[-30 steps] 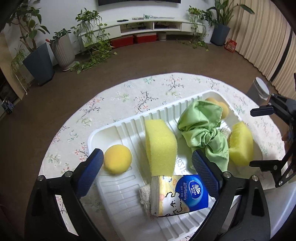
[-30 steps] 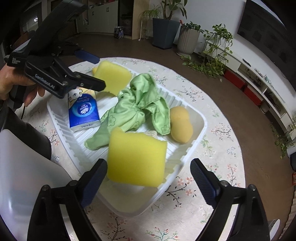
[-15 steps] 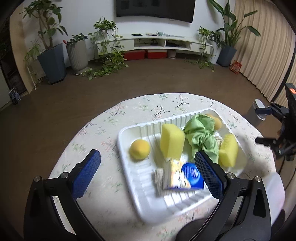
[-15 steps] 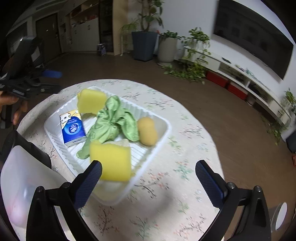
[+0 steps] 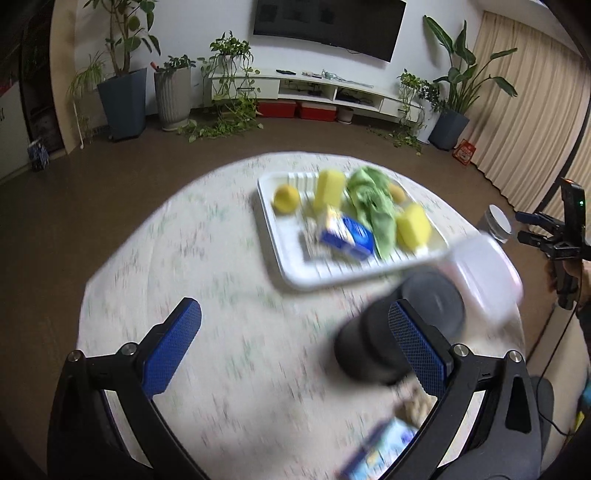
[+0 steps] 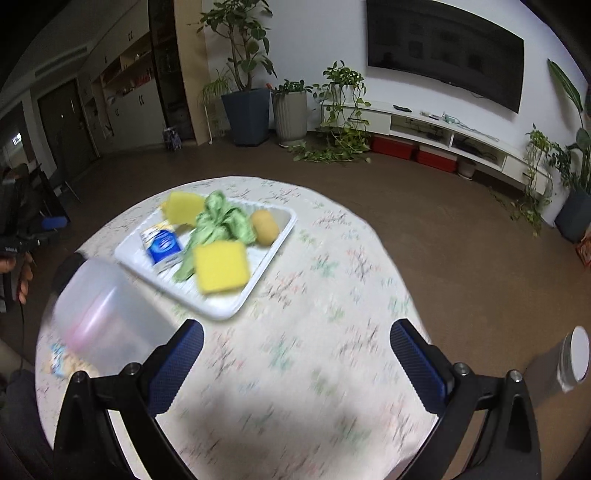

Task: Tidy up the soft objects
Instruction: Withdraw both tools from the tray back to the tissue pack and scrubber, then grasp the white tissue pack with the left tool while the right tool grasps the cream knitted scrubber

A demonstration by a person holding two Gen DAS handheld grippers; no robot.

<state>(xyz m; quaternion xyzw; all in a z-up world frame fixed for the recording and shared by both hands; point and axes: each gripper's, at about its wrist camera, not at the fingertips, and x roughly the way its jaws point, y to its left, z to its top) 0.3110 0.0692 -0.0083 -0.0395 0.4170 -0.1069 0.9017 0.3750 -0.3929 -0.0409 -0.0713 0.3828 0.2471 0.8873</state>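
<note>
Both my left gripper [image 5: 293, 334] and right gripper [image 6: 297, 352] spread empty; yellow sponges [image 6: 221, 268] on tray [image 6: 229, 312] look light, squashy—I'd pinch mid-block, flat sides.

Wall TV [image 5: 327, 27], plants, brown floor [image 6: 461, 221]
</note>
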